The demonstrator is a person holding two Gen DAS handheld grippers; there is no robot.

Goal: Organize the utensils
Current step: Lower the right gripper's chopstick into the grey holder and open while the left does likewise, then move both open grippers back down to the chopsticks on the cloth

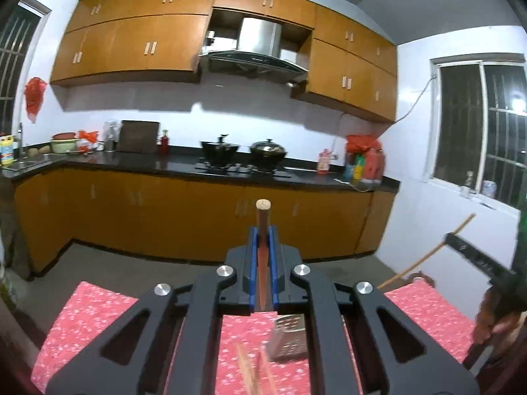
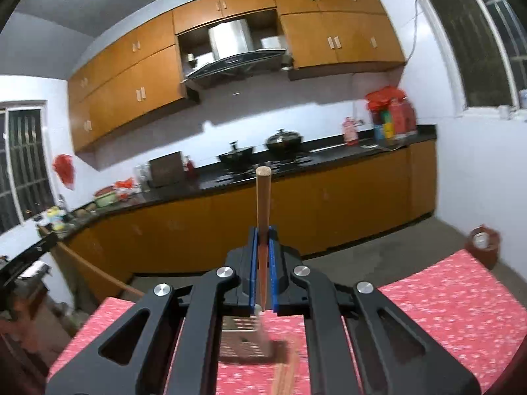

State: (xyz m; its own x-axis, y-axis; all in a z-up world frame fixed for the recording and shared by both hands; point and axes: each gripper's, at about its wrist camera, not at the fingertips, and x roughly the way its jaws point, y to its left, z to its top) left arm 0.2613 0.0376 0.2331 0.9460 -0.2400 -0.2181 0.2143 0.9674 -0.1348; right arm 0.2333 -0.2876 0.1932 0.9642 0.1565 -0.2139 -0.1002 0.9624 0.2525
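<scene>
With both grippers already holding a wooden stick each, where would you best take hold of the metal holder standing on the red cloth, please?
I would grip the metal holder by its upper rim, coming from above. It stands upright on the red cloth with its open mouth up, and its perforated walls look flat enough for closed pads. One gripper must first free itself.

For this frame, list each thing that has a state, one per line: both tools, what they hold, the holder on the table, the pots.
left tool: shut on a dark wooden chopstick
right tool: shut on a light wooden chopstick
metal utensil holder: upright on the red tablecloth
loose chopsticks: blurred, near the holder
two black pots: lidded, on the stove
</scene>
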